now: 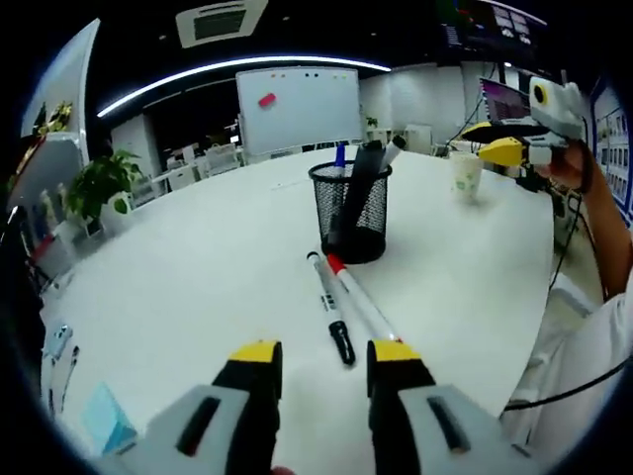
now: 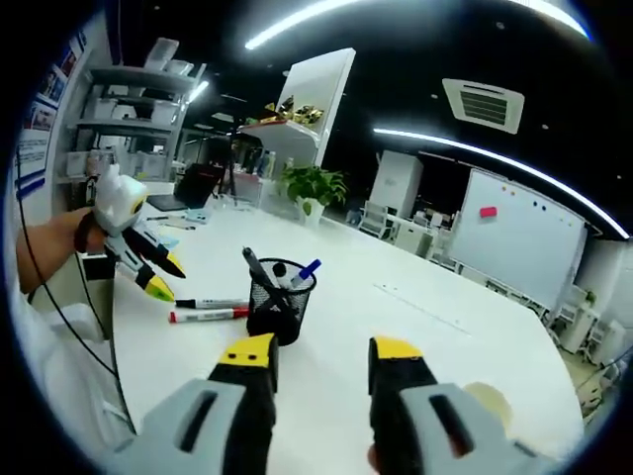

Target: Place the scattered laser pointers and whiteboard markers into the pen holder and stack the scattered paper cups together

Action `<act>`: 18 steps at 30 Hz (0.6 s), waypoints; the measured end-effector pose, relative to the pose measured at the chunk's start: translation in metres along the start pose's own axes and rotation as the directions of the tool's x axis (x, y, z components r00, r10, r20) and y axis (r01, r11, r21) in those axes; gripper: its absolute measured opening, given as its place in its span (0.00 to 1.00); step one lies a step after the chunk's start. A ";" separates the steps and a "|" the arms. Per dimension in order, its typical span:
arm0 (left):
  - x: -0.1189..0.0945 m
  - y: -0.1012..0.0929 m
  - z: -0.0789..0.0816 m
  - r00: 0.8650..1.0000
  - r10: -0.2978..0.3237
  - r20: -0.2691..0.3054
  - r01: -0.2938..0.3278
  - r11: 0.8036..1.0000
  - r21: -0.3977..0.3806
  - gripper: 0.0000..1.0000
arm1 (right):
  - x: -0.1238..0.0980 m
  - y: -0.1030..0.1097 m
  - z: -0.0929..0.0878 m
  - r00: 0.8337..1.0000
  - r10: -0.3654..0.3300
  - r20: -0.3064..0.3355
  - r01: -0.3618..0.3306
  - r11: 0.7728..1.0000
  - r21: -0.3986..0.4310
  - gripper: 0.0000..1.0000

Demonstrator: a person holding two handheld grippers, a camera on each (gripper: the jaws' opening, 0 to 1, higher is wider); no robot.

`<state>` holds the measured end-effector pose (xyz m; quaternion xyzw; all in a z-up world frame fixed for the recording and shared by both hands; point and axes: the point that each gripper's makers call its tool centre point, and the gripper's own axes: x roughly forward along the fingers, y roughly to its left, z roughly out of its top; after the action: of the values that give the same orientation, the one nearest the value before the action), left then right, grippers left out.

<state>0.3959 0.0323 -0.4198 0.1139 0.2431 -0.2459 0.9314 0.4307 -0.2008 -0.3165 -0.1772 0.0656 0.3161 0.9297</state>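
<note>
1. Left gripper view: your left gripper [image 1: 324,361] rises from the bottom centre, jaws apart, nothing between them, over the white table [image 1: 198,267].
2. Two markers [image 1: 341,302] lie side by side just above the jaw tips, at lower centre: one with a black cap nearest you, one with a red end toward the holder. They run up to the foot of the holder.
3. The mesh pen holder [image 1: 351,210] stands upright at centre, with a blue-capped marker, a dark one and a white one inside.
4. A paper cup [image 1: 466,176] stands upright at upper right, well apart from the holder.
5. Your right gripper [image 1: 509,148] hangs at the far right edge beside the cup; its opening cannot be told from here.
6. Right gripper view: your right gripper [image 2: 321,361] fills the bottom centre, jaws apart and empty.
7. The holder [image 2: 277,302] sits left of centre; markers [image 2: 208,310] lie just to its left.
8. A pale cup [image 2: 490,401] shows at lower right beside the right jaw, partly hidden.
9. Your left gripper [image 2: 158,277] enters at left, tips spread.
</note>
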 end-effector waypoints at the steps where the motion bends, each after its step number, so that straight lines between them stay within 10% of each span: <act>1: 0.001 -0.001 0.000 1.000 -0.002 0.003 0.002 1.000 -0.001 0.31 | 0.000 0.000 0.000 1.000 -0.001 0.001 0.001 1.000 -0.001 0.36; 18: 0.010 -0.009 -0.002 1.000 -0.020 0.009 0.020 0.999 -0.032 0.19 | 0.000 -0.001 -0.003 1.000 -0.001 -0.002 0.001 1.000 0.003 0.36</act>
<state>0.3982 0.0215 -0.4273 0.0955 0.2439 -0.2518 0.9317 0.4313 -0.2023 -0.3191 -0.1762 0.0671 0.3151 0.9301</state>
